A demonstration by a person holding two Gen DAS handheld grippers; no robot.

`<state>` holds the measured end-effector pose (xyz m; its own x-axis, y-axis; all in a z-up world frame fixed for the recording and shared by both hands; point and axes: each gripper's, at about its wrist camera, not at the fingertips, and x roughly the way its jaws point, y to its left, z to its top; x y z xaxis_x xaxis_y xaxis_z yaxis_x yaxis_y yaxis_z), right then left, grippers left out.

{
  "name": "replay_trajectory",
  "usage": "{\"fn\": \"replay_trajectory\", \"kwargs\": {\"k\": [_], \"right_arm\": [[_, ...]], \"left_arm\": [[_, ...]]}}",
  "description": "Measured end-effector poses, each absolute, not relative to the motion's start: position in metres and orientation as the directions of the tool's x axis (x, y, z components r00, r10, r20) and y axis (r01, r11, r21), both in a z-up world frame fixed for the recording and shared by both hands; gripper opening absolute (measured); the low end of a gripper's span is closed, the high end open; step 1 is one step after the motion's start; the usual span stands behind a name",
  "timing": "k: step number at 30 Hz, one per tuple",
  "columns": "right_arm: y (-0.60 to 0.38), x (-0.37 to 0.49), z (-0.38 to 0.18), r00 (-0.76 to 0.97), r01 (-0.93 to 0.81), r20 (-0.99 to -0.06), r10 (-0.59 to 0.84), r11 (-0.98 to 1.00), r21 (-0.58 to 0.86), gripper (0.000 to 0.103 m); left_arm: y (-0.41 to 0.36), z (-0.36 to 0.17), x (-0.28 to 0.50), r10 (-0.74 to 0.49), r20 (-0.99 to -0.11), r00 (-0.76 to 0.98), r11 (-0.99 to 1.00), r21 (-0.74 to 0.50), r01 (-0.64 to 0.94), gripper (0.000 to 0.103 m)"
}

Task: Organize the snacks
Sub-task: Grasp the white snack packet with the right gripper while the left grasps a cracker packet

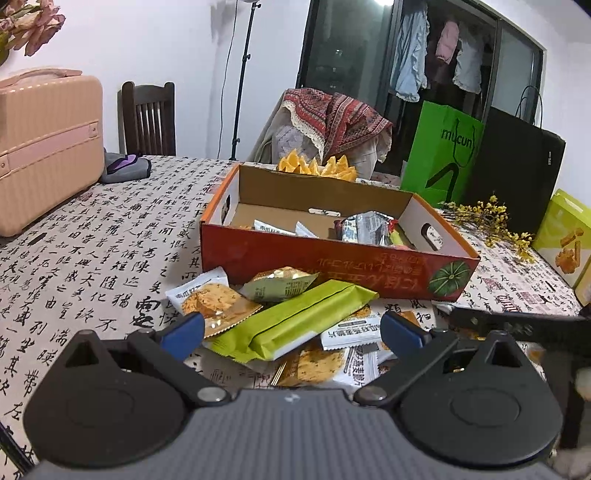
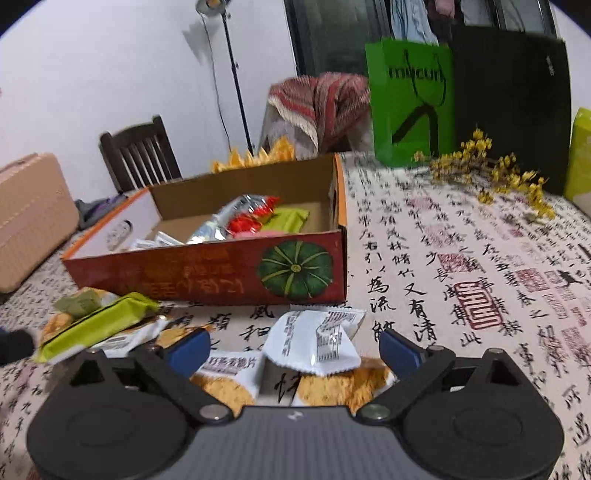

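Both tools spread wide, holding nothing.
Left gripper [image 1: 291, 330] straddling green bar [image 1: 291, 321]; right gripper [image 2: 295, 345] over white packet [image 2: 314, 339]. Risk: overlapping wrappers dragged along, slick foil slipping.

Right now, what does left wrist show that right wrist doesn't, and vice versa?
Only the left wrist view: pink dried flowers top left, and the right gripper's arm at the right edge.

Only the right wrist view: a white packet lying barcode-up between the open right gripper.

Both: the orange pumpkin-print box holding snacks, the long green bar, and the green mucun bag. The left gripper is open too.
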<state>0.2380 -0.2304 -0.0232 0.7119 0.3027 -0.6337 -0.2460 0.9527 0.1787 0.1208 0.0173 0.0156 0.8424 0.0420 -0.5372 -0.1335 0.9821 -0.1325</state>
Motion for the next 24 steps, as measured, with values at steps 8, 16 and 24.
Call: {"fn": "replay_trajectory", "kwargs": {"k": [8, 16, 24], "right_arm": [[-0.227, 0.267, -0.04, 0.689, -0.183, -0.682, 0.243, 0.97, 0.16, 0.056], [-0.234, 0.244, -0.029, 0.76, -0.22, -0.582, 0.29, 0.957, 0.189, 0.048], [-0.244, 0.238, -0.027, 0.792, -0.209, -0.523, 0.315, 0.945, 0.252, 0.048]], "left_arm": [[0.035, 0.019, 0.121, 0.088, -0.531, 0.843, 0.977, -0.12, -0.177, 0.103], [0.058, 0.014, 0.136, 0.116, -0.556, 0.823, 0.973, -0.104, -0.207, 0.103], [0.088, -0.006, 0.167, 0.199, -0.644, 0.739, 0.948, -0.066, -0.313, 0.103]]}}
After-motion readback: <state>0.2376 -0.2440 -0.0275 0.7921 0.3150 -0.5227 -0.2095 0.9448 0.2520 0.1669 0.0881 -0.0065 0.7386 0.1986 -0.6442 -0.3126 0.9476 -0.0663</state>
